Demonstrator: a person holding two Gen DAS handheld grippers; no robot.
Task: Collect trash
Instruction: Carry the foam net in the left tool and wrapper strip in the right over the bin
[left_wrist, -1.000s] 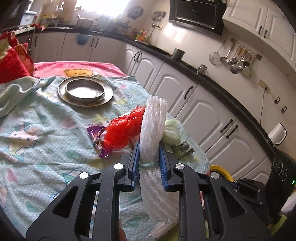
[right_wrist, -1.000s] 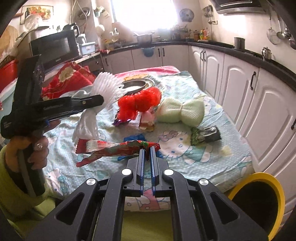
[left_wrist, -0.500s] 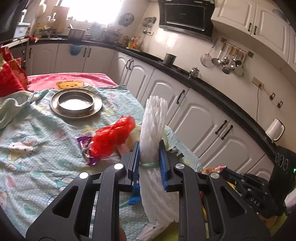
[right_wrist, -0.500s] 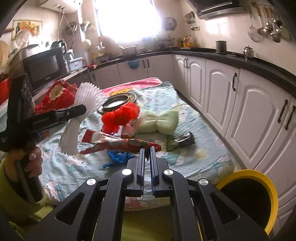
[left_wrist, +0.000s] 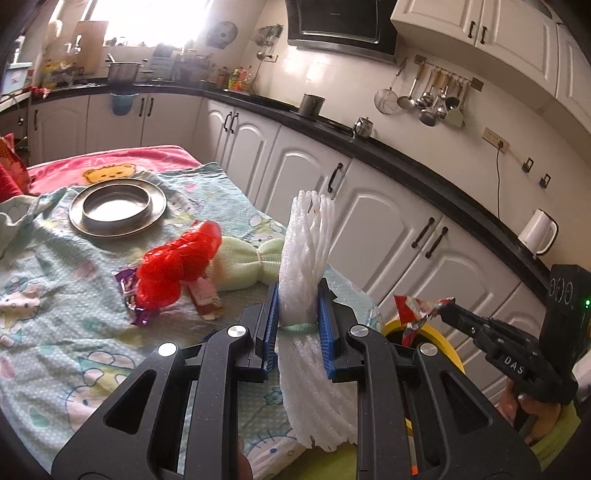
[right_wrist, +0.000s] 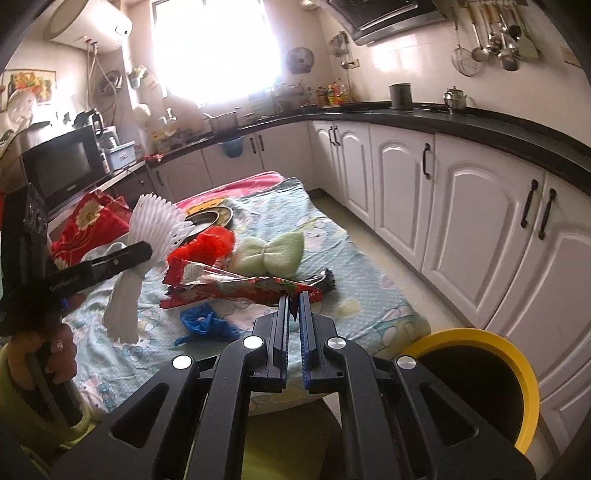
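My left gripper (left_wrist: 297, 321) is shut on a white foam net sleeve (left_wrist: 308, 240), held upright above the table's near edge; it also shows in the right wrist view (right_wrist: 155, 221). My right gripper (right_wrist: 294, 295) is shut on a long red snack wrapper (right_wrist: 236, 286), held in the air near a yellow-rimmed bin (right_wrist: 480, 376). In the left wrist view the wrapper (left_wrist: 417, 310) hangs over the bin's rim (left_wrist: 443, 336). A red mesh bag (left_wrist: 177, 266), a purple wrapper (left_wrist: 127, 291), a blue scrap (right_wrist: 203, 321) and a dark wrapper (right_wrist: 327, 280) lie on the cloth.
The table carries a pale blue cartoon cloth (left_wrist: 55, 332), a steel plate with a bowl (left_wrist: 116, 206) at the far end and a pale green knitted bundle (left_wrist: 251, 264). White cabinets (right_wrist: 461, 221) run along the right. Red cushions (right_wrist: 88, 218) lie at the left.
Both grippers have drawn back and swung right toward the bin with their loads. The red wrapper now hangs over the yellow rim in the left wrist view.
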